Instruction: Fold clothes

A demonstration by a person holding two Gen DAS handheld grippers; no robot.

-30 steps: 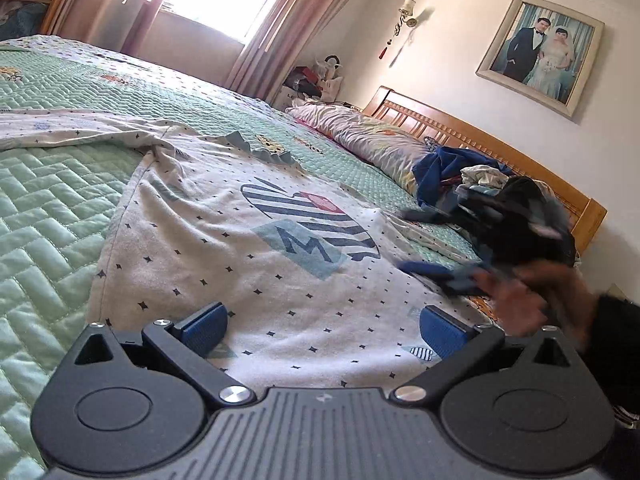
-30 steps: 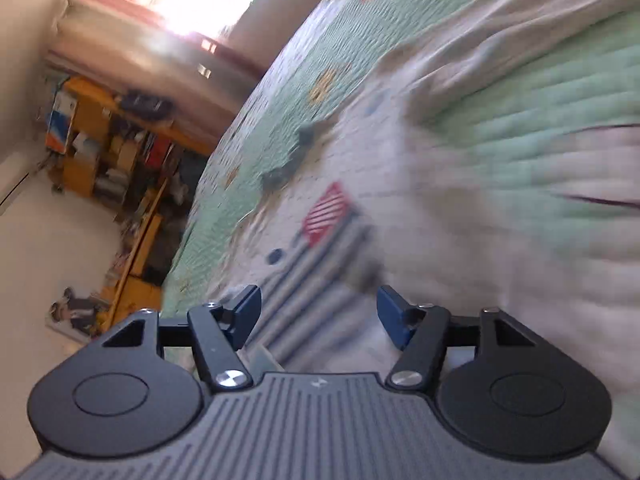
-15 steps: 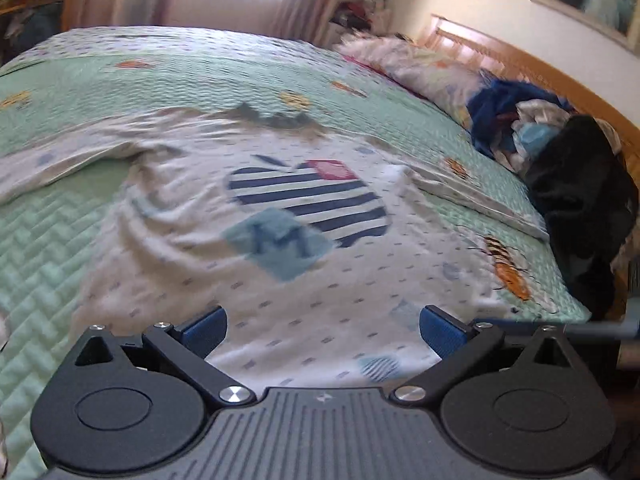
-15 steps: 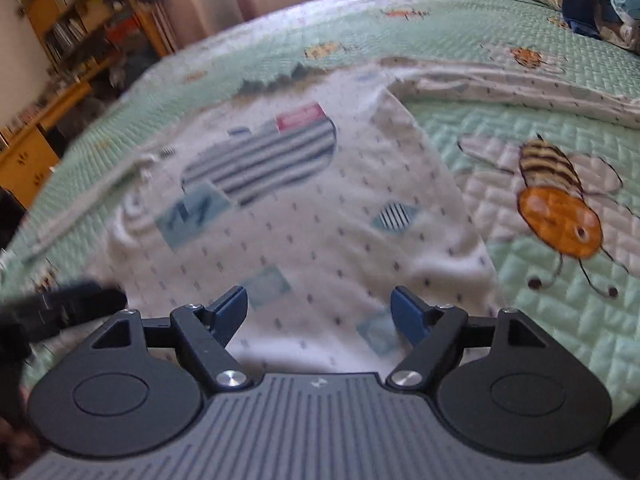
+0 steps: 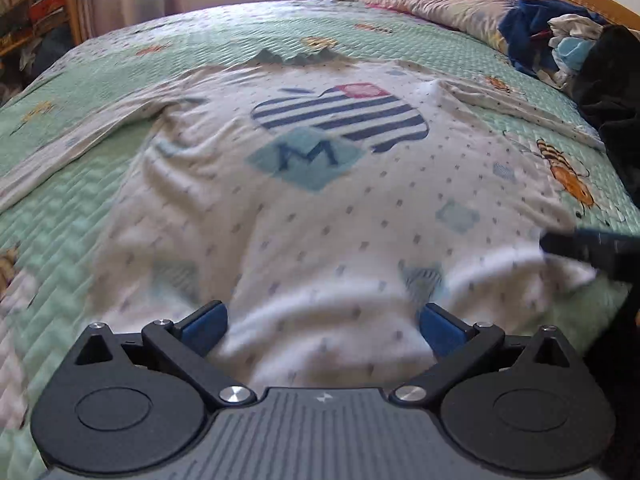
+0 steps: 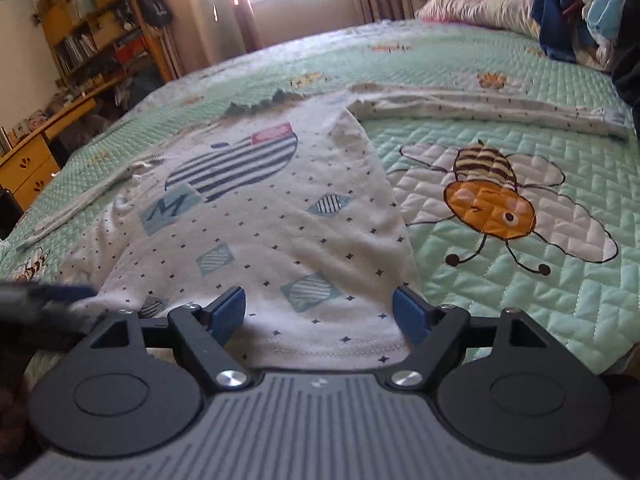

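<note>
Both my claws, left gripper and right gripper, hang released above the spread shirt hem; nothing grasped.

Shirt: white, long-sleeved, dotted with small dark stars and pale blue patches. Printed on the chest with a navy-striped shape, a red tag and a blue square bearing an "M". Spread face up on the bed, collar at the far end, hem nearest and lightly rumpled. Sleeves stretched out to both sides, the right one lying flat and straight towards the clothes pile.
</note>
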